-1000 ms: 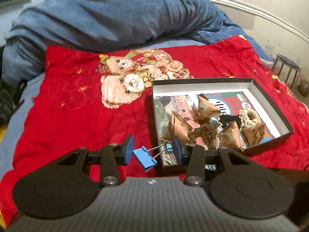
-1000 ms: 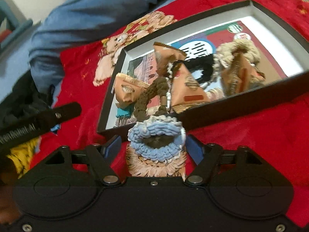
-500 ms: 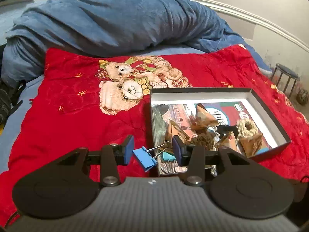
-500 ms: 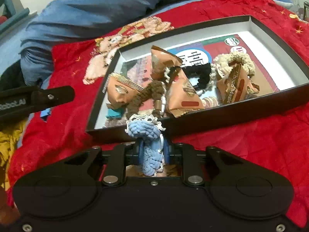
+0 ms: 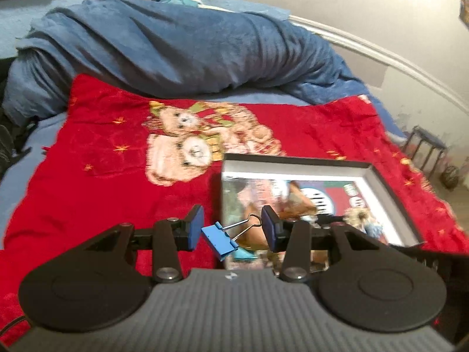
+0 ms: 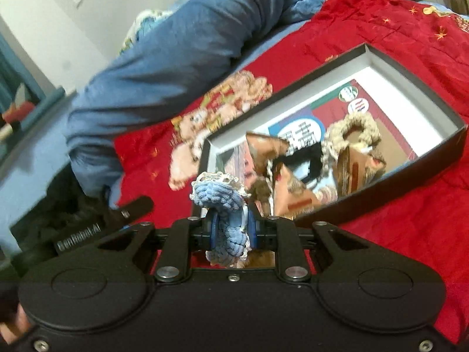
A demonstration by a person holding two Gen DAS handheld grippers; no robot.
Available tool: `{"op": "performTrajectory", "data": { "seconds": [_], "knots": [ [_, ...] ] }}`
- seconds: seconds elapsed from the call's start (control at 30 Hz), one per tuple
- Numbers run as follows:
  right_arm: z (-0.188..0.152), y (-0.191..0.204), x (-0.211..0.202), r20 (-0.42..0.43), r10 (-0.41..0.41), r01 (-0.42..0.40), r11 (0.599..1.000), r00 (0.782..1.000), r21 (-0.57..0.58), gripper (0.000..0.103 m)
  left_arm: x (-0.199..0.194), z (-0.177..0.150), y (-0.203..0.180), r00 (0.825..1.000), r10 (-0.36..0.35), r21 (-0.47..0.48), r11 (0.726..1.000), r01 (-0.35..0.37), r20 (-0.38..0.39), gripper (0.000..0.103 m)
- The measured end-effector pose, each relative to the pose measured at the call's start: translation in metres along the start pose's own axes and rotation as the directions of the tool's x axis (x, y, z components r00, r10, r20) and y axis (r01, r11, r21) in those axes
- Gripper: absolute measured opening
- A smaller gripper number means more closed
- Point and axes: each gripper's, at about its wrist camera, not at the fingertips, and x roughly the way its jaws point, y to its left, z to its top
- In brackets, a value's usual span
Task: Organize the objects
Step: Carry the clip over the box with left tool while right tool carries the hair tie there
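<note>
Left tongs are grasping a blue binder clip by its wire handles against the right pad, the clip body hanging in the gap just short of the black box; the box contents are blurring badly here, and the near corner is hiding behind the tongs. Compared with a second ago the red bear blanket is sitting lower in view. Right tongs are clenching a blue crocheted scrunchie, which was lying loose between wide pads a second ago; its lower end is disappearing behind the housing, over the box's near-left corner.
</note>
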Motion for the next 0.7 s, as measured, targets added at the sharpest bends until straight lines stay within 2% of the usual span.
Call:
{"op": "performTrajectory", "data": {
  "seconds": [0.1, 0.27, 0.5, 0.7],
  "knots": [
    [0.014, -0.003, -0.007, 0.020, 0.036, -0.037, 0.999, 0.999, 0.022, 0.020, 0.004, 0.004, -0.008, 0.999, -0.048, 0.009, 0.999, 0.048, 0.014, 0.047],
    [0.043, -0.008, -0.009, 0.047, 0.047, -0.047, 0.999, 0.998, 0.002, 0.020, 0.016, 0.010, -0.029, 0.996, -0.073, 0.089, 0.994, 0.068, 0.056, 0.047],
    [0.071, -0.034, 0.002, 0.072, 0.010, -0.012, 1.000, 0.997, 0.021, 0.020, 0.056, 0.023, -0.052, 0.991, -0.110, 0.124, 0.987, 0.099, 0.079, 0.047],
    [0.113, -0.061, 0.024, 0.110, -0.067, 0.070, 0.997, 0.992, -0.025, 0.020, 0.097, 0.039, -0.102, 0.986, -0.150, 0.187, 0.973, 0.133, 0.078, 0.047]
  ]
}}
